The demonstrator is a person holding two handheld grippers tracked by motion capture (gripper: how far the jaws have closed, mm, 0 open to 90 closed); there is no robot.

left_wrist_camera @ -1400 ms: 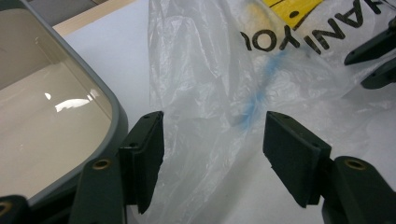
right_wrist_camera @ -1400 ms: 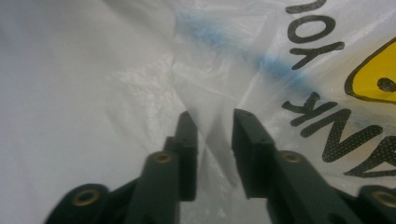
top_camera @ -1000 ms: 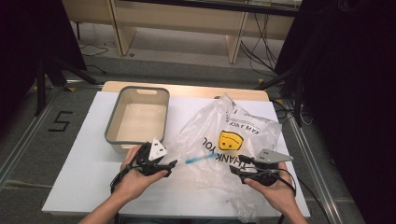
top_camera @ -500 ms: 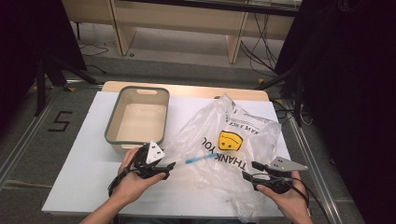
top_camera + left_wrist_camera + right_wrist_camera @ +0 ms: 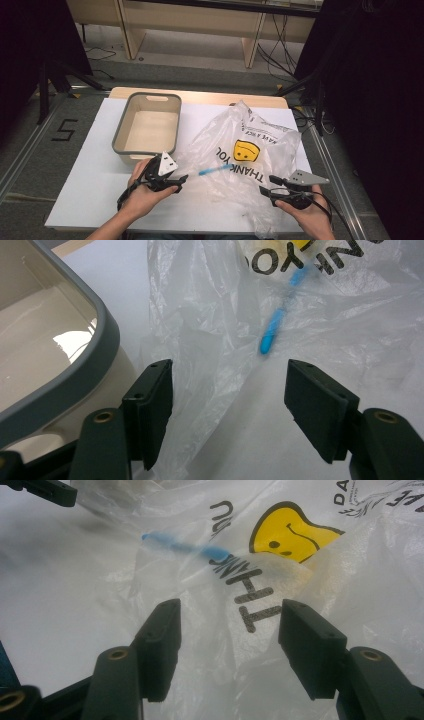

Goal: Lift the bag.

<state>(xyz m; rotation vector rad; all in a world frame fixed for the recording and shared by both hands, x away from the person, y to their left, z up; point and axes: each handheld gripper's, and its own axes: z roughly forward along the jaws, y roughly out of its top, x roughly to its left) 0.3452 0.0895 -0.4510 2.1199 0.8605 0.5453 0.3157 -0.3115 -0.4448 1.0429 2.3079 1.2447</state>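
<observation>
Black jaws of the left gripper (image 5: 227, 390) stand parted and hold nothing, with crumpled film of the clear plastic bag (image 5: 310, 330) lying between and just ahead of them. Through that film a blue stick-like object (image 5: 272, 335) shows, blurred, its near end a little beyond the jaw tips. In the high view the left gripper (image 5: 181, 177) sits in the person's left hand (image 5: 142, 192) near the front of the white table (image 5: 85, 190), just in front of the grey-rimmed beige bin (image 5: 146, 129), and points toward the bag's left edge.

The right gripper (image 5: 227, 630) is likewise spread apart and grips nothing; its jaws rest over the bag's printed side, where black lettering and a yellow smiley face (image 5: 290, 532) show. In the high view it (image 5: 265, 185) lies at the bag's near right corner, held by the right hand (image 5: 305, 215). The blue object (image 5: 215, 170) lies inside the bag (image 5: 250, 150), between the two grippers.
</observation>
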